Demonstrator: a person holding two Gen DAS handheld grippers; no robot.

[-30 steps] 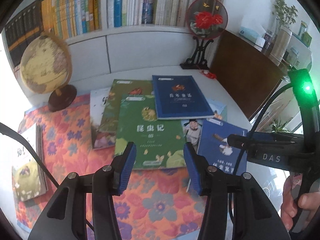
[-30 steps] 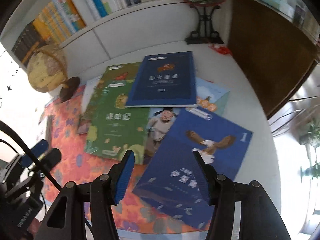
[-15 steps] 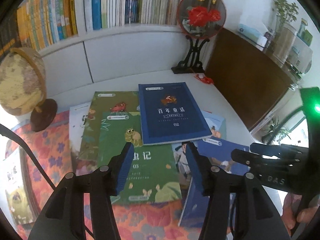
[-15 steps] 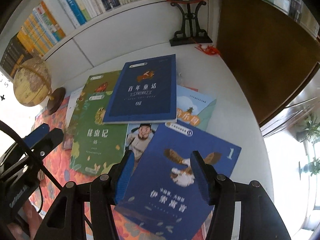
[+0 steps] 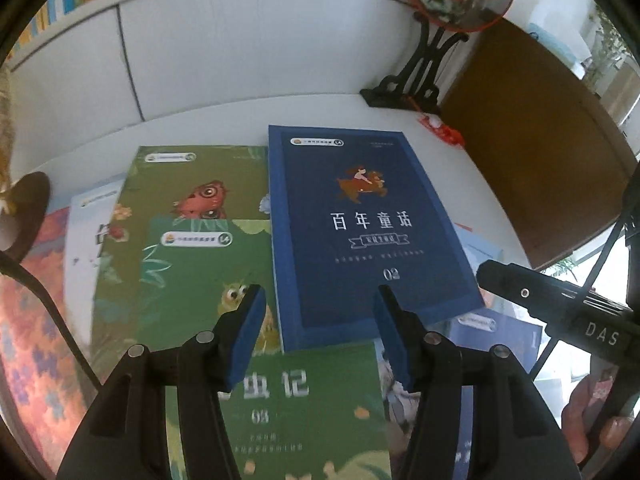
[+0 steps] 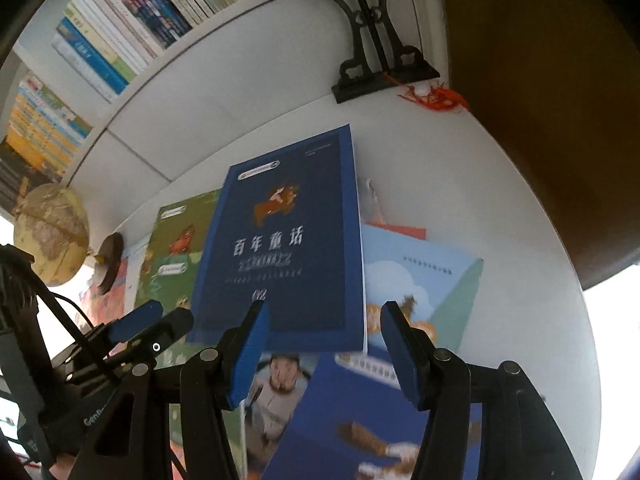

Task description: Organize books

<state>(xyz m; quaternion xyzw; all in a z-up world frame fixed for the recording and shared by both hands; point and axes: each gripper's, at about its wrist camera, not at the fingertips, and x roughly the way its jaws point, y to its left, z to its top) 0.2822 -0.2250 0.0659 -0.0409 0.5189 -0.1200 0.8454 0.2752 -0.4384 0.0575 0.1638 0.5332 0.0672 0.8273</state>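
Several thin books lie overlapping on the white table [image 5: 472,168]. A dark blue book [image 5: 360,220] [image 6: 280,248] lies on top, over two green books [image 5: 280,400] [image 5: 180,184], a light blue one [image 6: 416,276] and a blue one with a bird [image 6: 352,412]. My left gripper [image 5: 319,300] hovers open above the dark blue book's near edge, nothing between its fingers. My right gripper [image 6: 325,312] is open too, above that book's near right corner, holding nothing. Whether either touches the books I cannot tell.
A round fan ornament on a black stand [image 5: 416,80] and a red tassel [image 6: 436,96] stand behind the books. A globe [image 6: 52,232] is at the left, a full bookshelf [image 6: 120,32] above, a brown wooden panel [image 5: 540,160] at the right, and a flowered cloth [image 5: 28,340] under the left books.
Both grippers have moved forward and down toward the dark blue book, which now fills more of each view. The left jaws stand slightly wider than before.
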